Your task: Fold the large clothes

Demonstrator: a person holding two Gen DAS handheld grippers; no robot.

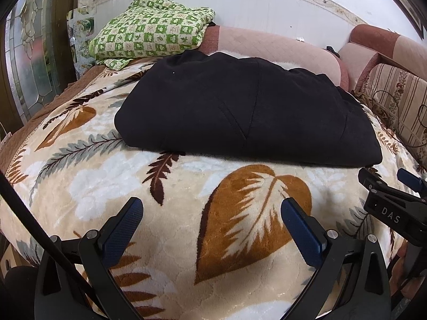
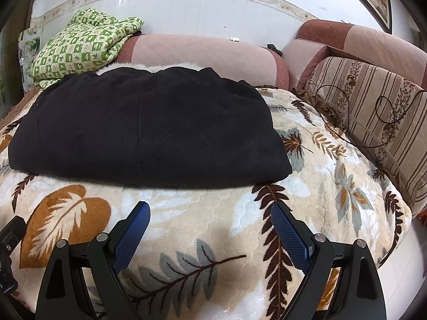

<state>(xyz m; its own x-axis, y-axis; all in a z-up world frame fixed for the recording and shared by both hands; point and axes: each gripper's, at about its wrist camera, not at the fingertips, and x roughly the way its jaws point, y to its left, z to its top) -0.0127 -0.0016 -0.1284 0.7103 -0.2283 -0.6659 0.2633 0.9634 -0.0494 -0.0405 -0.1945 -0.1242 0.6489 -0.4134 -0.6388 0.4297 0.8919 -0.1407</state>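
**Black garment lies folded on blanket, both grippers empty**

Black, thick, fleecy-looking fabric: the garment [image 1: 240, 112] sits as a squarish folded slab on the leaf-print blanket [image 1: 186, 200], at 12 o'clock from both cameras. Near edge looks like a rounded fold, several layers deep. Seams cross the top face; a white lining peeks out at the far edge, approx 12 o'clock in the right wrist view.

Left gripper [image 1: 210, 226] hovers over bare blanket w/ fingers spread wide, nothing between them. Right gripper [image 2: 210, 229] same: fingers well apart, empty, short of the near edge. Right gripper's body also shows at 3 o'clock in the left view.

Handling, as a guess: soft, floppy, fairly heavy for cloth; not slippery, pile should grip on the blanket. Layers may slide apart if only the top one is pinched. Best hold prob. at the two near corners, approx 9 and 3 o'clock of the slab, taking the full stack.

Green checked quilt [image 1: 149, 29] is piled at 11 o'clock, just behind; striped cushion [image 2: 373, 112] at 2 o'clock, apart from the garment.
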